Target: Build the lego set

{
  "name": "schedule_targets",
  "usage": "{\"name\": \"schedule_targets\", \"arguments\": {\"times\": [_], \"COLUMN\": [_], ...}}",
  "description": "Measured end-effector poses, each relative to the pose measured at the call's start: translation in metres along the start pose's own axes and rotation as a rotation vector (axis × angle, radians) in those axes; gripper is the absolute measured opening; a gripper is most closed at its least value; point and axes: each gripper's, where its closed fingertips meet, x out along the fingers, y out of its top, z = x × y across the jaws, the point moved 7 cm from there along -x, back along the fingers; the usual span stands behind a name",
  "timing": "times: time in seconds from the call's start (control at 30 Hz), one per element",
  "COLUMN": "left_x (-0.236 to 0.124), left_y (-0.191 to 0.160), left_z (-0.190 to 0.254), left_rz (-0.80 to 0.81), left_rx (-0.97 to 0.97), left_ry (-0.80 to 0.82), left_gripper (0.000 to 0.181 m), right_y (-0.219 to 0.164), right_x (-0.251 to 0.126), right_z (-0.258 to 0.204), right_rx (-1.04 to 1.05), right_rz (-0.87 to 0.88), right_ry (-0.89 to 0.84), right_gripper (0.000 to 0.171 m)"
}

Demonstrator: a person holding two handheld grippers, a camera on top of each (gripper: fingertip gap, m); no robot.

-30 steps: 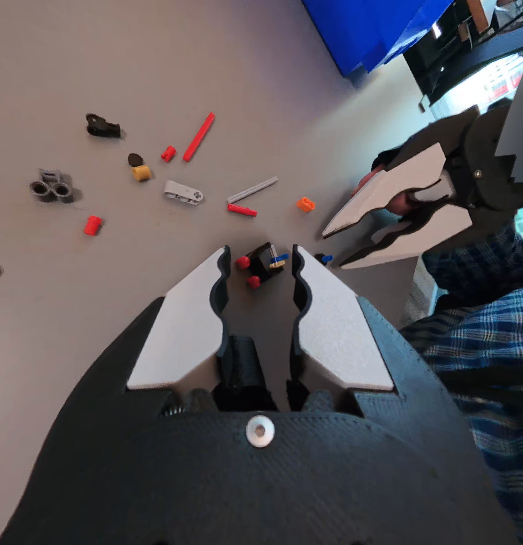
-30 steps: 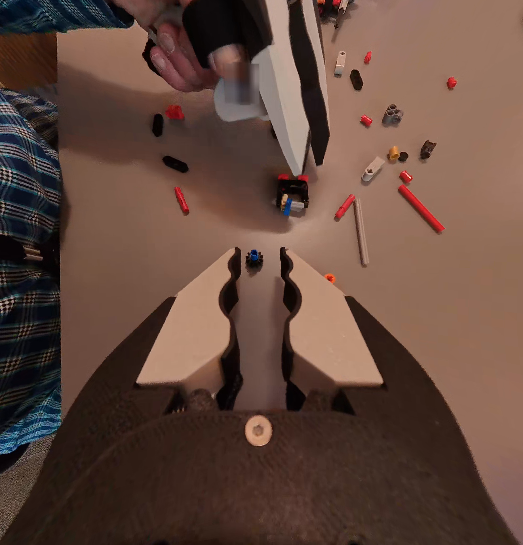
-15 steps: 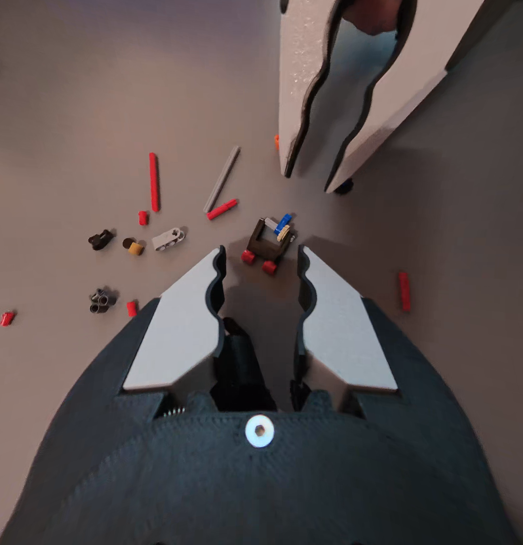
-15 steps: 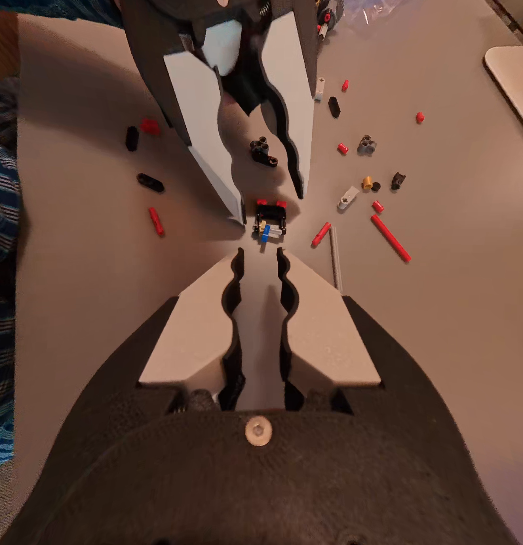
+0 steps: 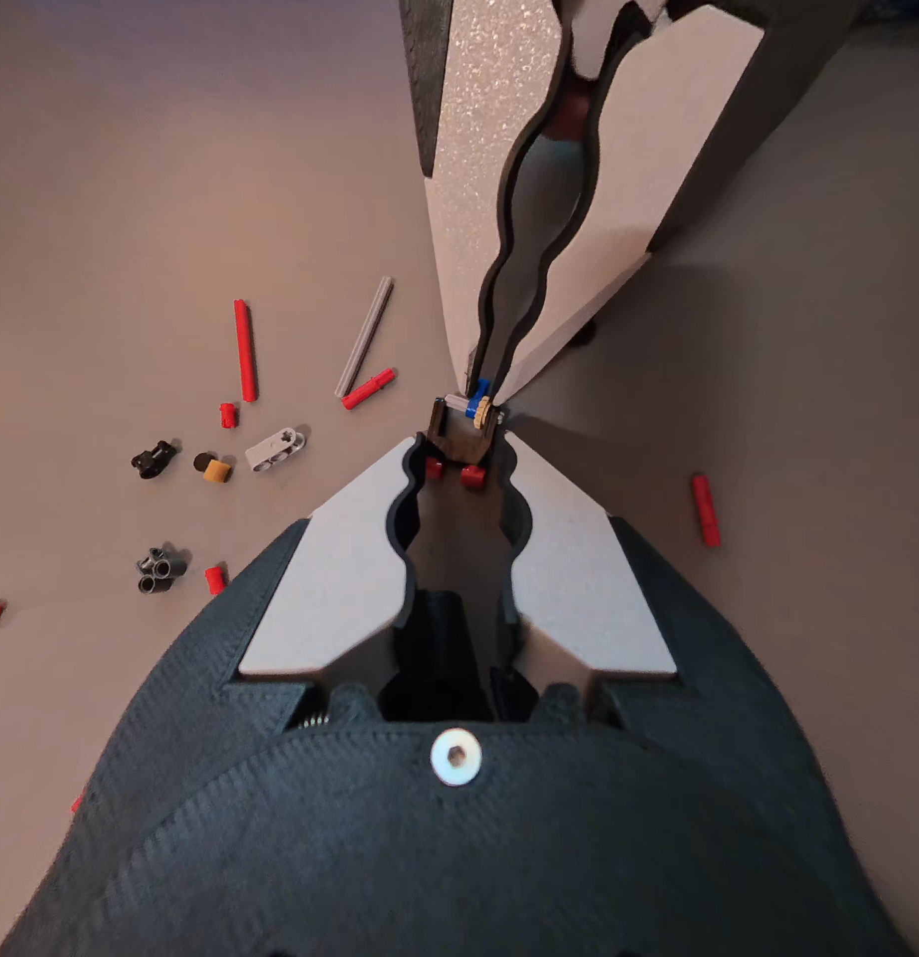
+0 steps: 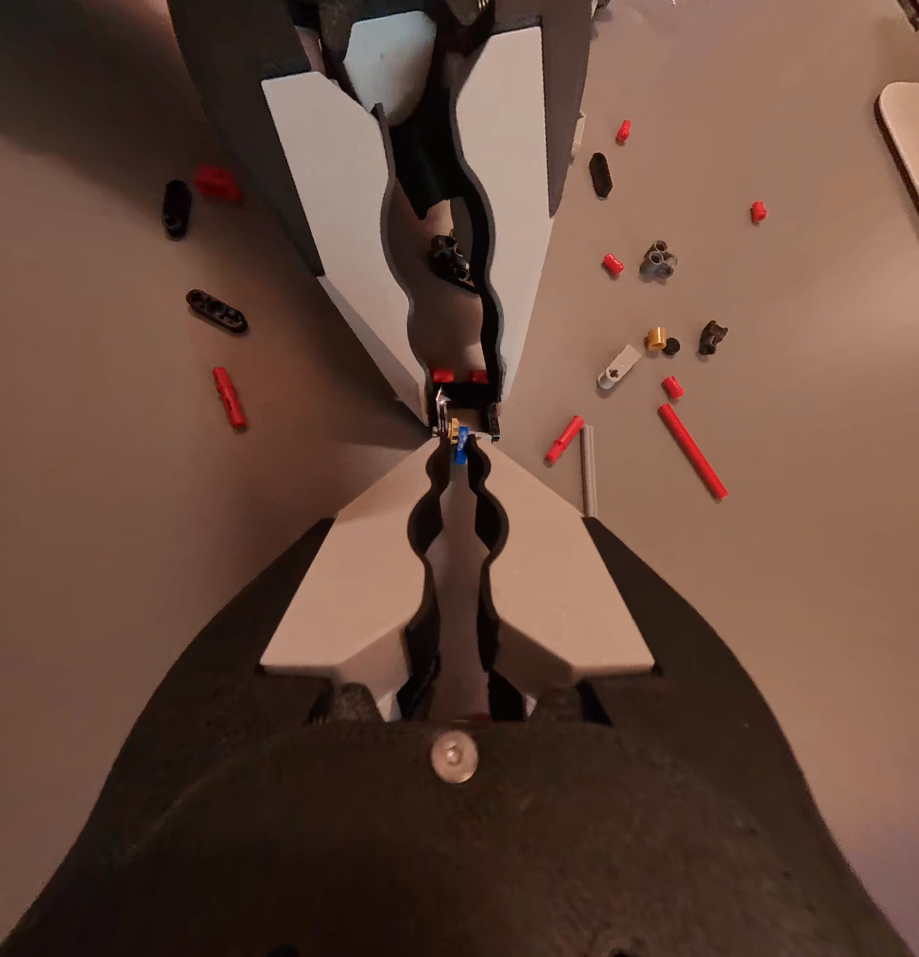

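Observation:
A small black frame assembly [image 5: 457,440] with two red pins, a tan gear and a grey axle sits on the brown table between both grippers. My left gripper [image 5: 460,450] is shut on the frame's sides, its fingertips beside the red pins; it also shows in the right wrist view [image 6: 462,393]. My right gripper [image 6: 456,453] comes from the opposite side and is shut on the blue pin [image 6: 460,448] sticking out beside the tan gear. It shows in the left wrist view [image 5: 486,386] too. I cannot tell whether the assembly is lifted.
Loose parts lie on the table [image 5: 136,207]: a long red axle [image 5: 245,349], a grey axle [image 5: 364,336], a grey beam [image 5: 276,443], a grey connector [image 5: 159,569], a red pin [image 5: 705,510], black beams [image 6: 216,309]. A pale flat object [image 6: 908,155] lies at the far right. The grippers are tip to tip, or close to it.
Both grippers have moved in onto the assembly from opposite sides. The left has closed on the black frame; the right has narrowed onto the blue pin.

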Motion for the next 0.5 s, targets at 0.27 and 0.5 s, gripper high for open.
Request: {"name": "schedule_targets", "arguments": {"times": [0.27,0.5], "left_x": [0.0005,0.0016], "left_y": [0.0006,0.0023], "left_z": [0.0041,0.0061], "left_rz": [0.018,0.024], "left_rx": [0.036,0.056], "left_ry": [0.023,0.021], "left_gripper": [0.024,0.024], "right_y": [-0.0027,-0.0054], "right_x": [-0.0027,-0.0040], "right_z": [-0.0002,-0.0005], "right_rx": [0.026,0.033], "right_rz": [0.032,0.018], "right_ry": [0.025,0.047], "right_gripper": [0.003,0.005]}}
